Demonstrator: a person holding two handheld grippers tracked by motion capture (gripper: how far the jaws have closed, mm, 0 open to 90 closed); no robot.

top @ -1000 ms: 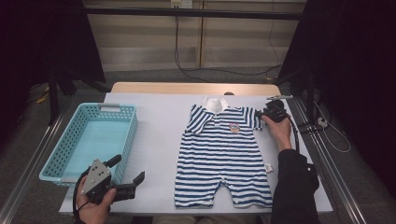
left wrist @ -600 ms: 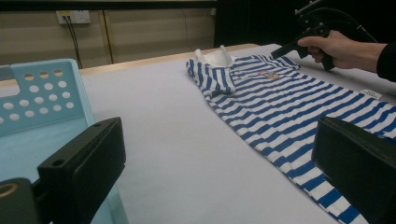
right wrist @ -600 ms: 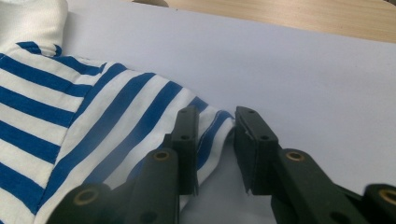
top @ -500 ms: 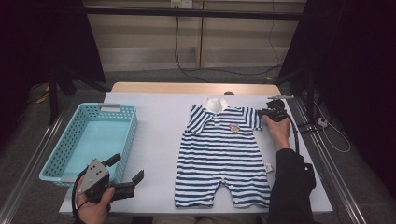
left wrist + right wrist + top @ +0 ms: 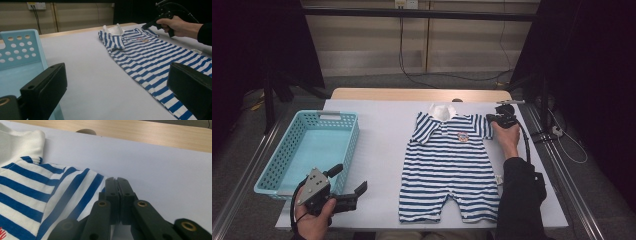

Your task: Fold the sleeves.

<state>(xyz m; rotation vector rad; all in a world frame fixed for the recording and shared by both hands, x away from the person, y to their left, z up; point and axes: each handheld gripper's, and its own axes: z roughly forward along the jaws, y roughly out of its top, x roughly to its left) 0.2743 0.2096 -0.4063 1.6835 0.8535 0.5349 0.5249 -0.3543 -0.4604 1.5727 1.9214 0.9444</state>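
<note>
Since the earlier frame the jaws of the right gripper (image 5: 497, 118) have just been closing, and now they are pressed together on the edge of the sleeve of the striped romper (image 5: 452, 167); both hands kept their place.

Near, at the left, the left gripper (image 5: 351, 194) hovers with its jaws apart and nothing between them, just beside the blue basket (image 5: 279, 167). The romper lies flat at the right of the table (image 5: 382, 150), the gripped sleeve at its far right.

The step seems to be the first fold (the sleeve pinch is made). Next the sleeve should be lifted and brought across toward the chest, without dragging the body.

The right gripper view shows the pinch on the cloth closely; the high view shows the whole layout.
</note>
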